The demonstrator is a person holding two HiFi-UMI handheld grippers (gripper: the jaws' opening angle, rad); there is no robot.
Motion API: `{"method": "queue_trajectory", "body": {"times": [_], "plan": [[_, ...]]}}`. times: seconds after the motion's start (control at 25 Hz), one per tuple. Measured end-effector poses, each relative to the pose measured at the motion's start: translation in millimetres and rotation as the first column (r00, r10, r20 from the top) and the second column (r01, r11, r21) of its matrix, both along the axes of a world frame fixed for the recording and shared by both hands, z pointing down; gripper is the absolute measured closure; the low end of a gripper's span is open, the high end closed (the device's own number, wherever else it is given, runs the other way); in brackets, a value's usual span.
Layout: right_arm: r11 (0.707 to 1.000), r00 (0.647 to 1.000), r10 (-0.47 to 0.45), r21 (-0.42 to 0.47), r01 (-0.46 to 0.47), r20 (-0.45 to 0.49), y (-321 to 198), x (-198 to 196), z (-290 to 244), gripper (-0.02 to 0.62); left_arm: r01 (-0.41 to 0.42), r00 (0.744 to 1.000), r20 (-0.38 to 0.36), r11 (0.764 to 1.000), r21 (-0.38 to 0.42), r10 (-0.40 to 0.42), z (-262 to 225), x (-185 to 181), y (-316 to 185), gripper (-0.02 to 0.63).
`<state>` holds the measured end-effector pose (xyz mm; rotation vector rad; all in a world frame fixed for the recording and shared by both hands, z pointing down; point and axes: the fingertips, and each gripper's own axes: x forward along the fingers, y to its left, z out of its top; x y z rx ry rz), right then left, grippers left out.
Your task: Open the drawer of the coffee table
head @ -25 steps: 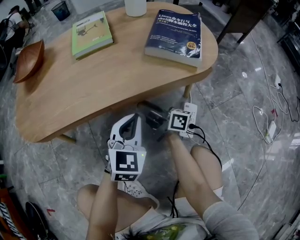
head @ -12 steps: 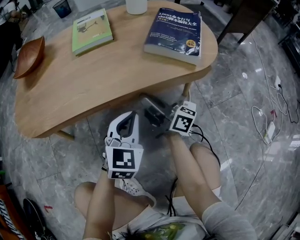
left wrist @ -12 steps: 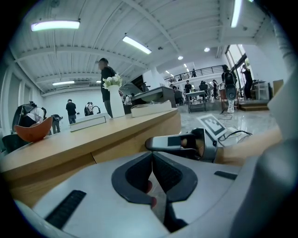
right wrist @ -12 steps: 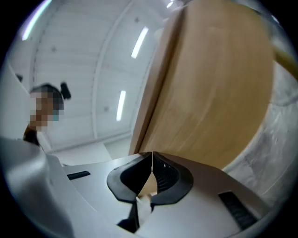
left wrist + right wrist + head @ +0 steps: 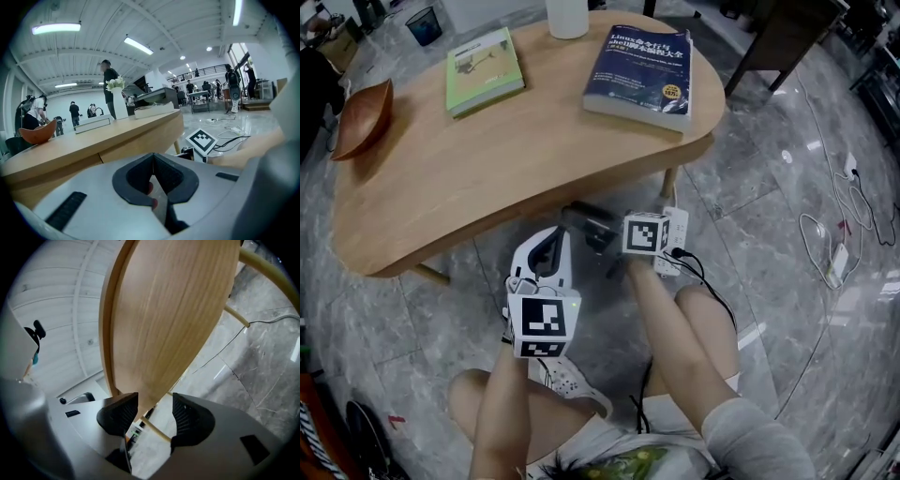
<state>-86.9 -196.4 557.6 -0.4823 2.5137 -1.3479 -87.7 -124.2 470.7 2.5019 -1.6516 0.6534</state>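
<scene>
- As right gripper point(image 5: 150, 414) has just been opening, table point(image 5: 168, 310) edge seemingly between its jaws at 12 o'clock, a skewed clench may slip.
- Left gripper point(image 5: 153, 161) clenched, empty.

A thick dark blue paperback book point(image 5: 639, 75) with white and yellow cover print lies flat. Just to its upper left stands a white cylindrical vase point(image 5: 568, 16), further left of the book lies a thin light green book point(image 5: 485, 70), and well beyond that, at the far left, sits a shallow reddish-brown wooden bowl point(image 5: 361, 120). Below and to the right of the book, a white power strip point(image 5: 838, 263) lies among looping white cables on the grey marbled stone floor point(image 5: 769, 187), and a dark furniture frame point(image 5: 773, 42) stands up and to the book's right.
</scene>
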Motion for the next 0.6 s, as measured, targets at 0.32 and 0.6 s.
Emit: {"method": "queue_trajectory", "body": {"times": [0.32, 0.6], "plan": [[0.997, 0.999, 0.053, 0.048, -0.053, 0.007, -16.5, 5.4, 1.3, 0.394, 0.017, 1.000, 0.025, 1.000, -0.022, -0.017, 9.0, -14.4, 7.3, 0.595], [0.998, 0.999, 0.011, 0.056, -0.013, 0.037, -13.0, 6.6, -8.4, 0.400, 0.031, 0.999, -0.010, 0.999, 0.018, -0.031, -9.2, -20.0, 8.1, 0.595]]}}
